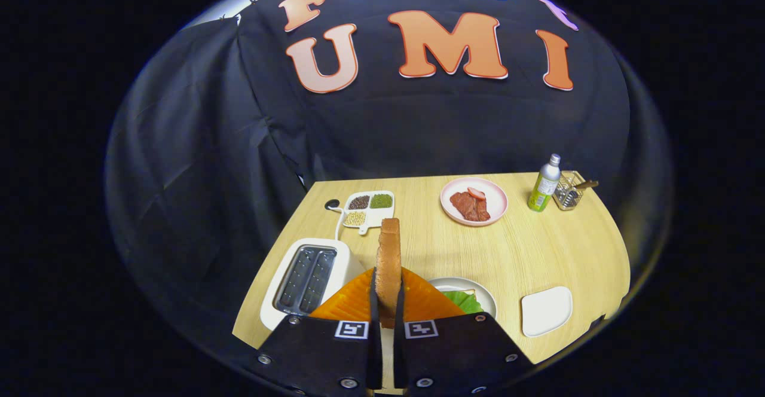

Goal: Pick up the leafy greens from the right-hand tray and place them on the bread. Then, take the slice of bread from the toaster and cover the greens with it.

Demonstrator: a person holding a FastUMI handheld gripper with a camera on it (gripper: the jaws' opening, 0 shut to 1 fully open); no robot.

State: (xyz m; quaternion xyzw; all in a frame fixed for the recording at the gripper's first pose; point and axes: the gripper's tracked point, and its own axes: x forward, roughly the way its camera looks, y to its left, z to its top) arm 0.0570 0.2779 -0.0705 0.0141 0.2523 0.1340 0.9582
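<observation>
Gripper (387,301) fingers are clamped on an upright slice of bread (389,259), held above the table beside the white toaster (308,283); gripped by its lower edge, it might tip and miss the leafy greens (463,301) on the nearby plate (487,298).

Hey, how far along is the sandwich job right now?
Done: the greens already lie on the round plate, and the right-hand tray and the toaster slots look empty. In hand: the gripper fingers are shut on the bread slice, held upright. Left: lay it over the greens.
</observation>
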